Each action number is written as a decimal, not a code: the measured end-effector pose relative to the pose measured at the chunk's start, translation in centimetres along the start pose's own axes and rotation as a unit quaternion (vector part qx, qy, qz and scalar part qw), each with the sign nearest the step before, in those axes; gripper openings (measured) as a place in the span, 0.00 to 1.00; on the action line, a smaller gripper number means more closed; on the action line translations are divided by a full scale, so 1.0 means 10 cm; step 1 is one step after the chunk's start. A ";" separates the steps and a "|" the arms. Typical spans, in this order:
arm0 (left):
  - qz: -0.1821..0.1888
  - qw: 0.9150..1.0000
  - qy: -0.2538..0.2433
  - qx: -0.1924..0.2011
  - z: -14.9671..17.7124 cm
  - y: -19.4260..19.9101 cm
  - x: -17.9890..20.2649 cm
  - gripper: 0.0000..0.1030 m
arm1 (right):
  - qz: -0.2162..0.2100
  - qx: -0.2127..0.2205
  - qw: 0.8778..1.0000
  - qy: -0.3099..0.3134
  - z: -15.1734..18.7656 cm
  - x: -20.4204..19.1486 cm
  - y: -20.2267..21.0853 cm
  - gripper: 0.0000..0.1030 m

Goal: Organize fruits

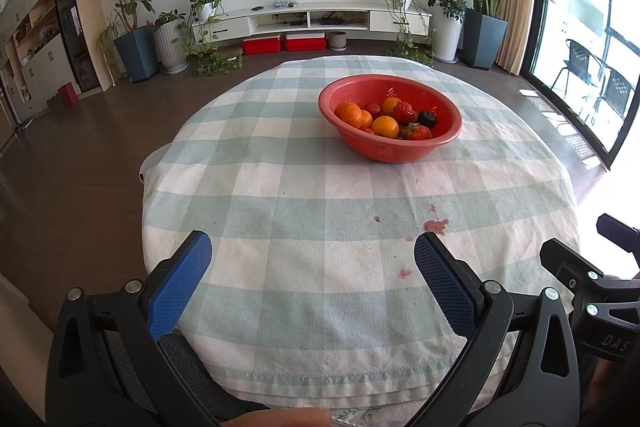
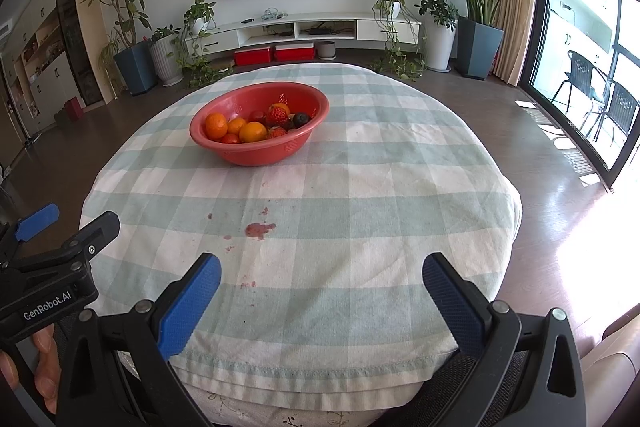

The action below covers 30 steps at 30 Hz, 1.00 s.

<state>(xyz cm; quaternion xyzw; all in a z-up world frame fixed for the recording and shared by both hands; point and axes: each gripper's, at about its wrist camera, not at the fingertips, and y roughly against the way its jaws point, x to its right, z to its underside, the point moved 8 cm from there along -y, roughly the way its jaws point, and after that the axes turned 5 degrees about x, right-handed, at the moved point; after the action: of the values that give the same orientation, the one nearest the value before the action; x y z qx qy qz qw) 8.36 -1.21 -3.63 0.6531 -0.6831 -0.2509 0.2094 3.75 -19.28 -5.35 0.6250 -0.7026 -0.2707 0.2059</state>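
Red perforated bowl (image 1: 390, 147) sitting far on the checked tablecloth (image 1: 320, 227), holding oranges (image 1: 348, 114), strawberries (image 1: 403, 111), one dark fruit (image 1: 427, 118). Left gripper (image 1: 312, 251) and right gripper (image 2: 322, 273) both hovering near edge, fingers spread, empty.

Both wrist cameras low at the near edge of the checked tablecloth (image 1: 320, 187), side by side, facing the far television wall, sharing the red bowl (image 1: 390, 151) of fruit, each glimpsing the other gripper.

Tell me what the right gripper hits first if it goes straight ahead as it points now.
Probably nothing soon: the open right gripper points over bare tablecloth. The bowl sits left of its line, though depth is hard to judge.
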 end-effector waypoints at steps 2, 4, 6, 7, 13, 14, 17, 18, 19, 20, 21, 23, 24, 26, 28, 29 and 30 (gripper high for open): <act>0.000 1.000 0.000 0.000 0.00 0.00 0.00 1.00 | 0.000 0.000 1.000 0.000 -0.01 0.00 0.00 1.00; 0.000 1.000 0.001 0.000 0.01 0.00 0.00 1.00 | 0.000 0.000 1.000 0.000 0.00 0.00 0.00 1.00; 0.000 1.000 0.000 0.000 0.00 0.00 0.00 1.00 | 0.000 0.000 1.000 0.000 0.00 0.00 0.00 1.00; 0.000 1.000 0.000 0.000 0.01 0.00 0.01 1.00 | 0.000 0.000 1.000 0.000 -0.01 0.00 0.00 1.00; 0.000 1.000 0.000 0.000 0.01 0.00 0.00 1.00 | 0.000 -0.001 1.000 0.000 0.00 0.00 0.01 1.00; 0.000 1.000 0.000 0.000 0.01 0.00 0.00 1.00 | 0.000 -0.001 1.000 0.000 0.00 0.00 0.01 1.00; 0.000 1.000 0.001 -0.001 0.01 0.00 0.00 1.00 | 0.000 -0.001 1.000 0.000 0.00 0.00 0.01 1.00; 0.001 1.000 0.001 -0.001 0.02 0.00 0.00 1.00 | 0.000 -0.001 1.000 0.000 0.00 -0.01 0.01 1.00; 0.001 1.000 0.001 -0.001 0.01 0.00 0.00 1.00 | 0.000 -0.001 1.000 0.000 0.00 -0.01 0.01 1.00; 0.001 1.000 0.001 -0.001 0.01 0.00 0.00 1.00 | 0.000 -0.002 1.000 0.000 0.00 -0.01 0.01 1.00; 0.001 1.000 0.001 -0.001 0.02 0.00 0.01 1.00 | 0.000 -0.002 1.000 0.000 0.00 -0.01 0.01 1.00; 0.000 1.000 0.002 -0.001 0.03 0.00 0.01 1.00 | -0.001 -0.002 1.000 0.000 0.00 -0.01 0.01 1.00; 0.000 1.000 0.003 -0.001 0.04 0.00 0.02 1.00 | -0.001 -0.003 1.000 0.001 0.01 -0.01 0.01 1.00; 0.003 1.000 0.008 0.001 0.06 0.00 0.03 1.00 | -0.002 -0.005 1.000 0.001 0.04 0.00 0.01 1.00; 0.003 1.000 0.012 0.005 0.09 0.01 0.04 1.00 | -0.002 -0.006 1.000 0.001 0.09 0.01 0.02 1.00; -0.001 1.000 0.011 0.007 0.10 0.02 0.04 1.00 | -0.002 -0.006 1.000 0.001 0.09 0.01 0.02 1.00; -0.004 1.000 0.009 0.007 0.10 0.02 0.04 1.00 | -0.002 -0.007 1.000 0.001 0.11 0.02 0.03 1.00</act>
<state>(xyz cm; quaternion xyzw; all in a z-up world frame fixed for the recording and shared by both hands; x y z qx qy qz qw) 7.53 -1.56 -4.32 0.6593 -0.6807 -0.2406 0.2100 2.82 -19.28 -5.99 0.6252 -0.6993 -0.2757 0.2101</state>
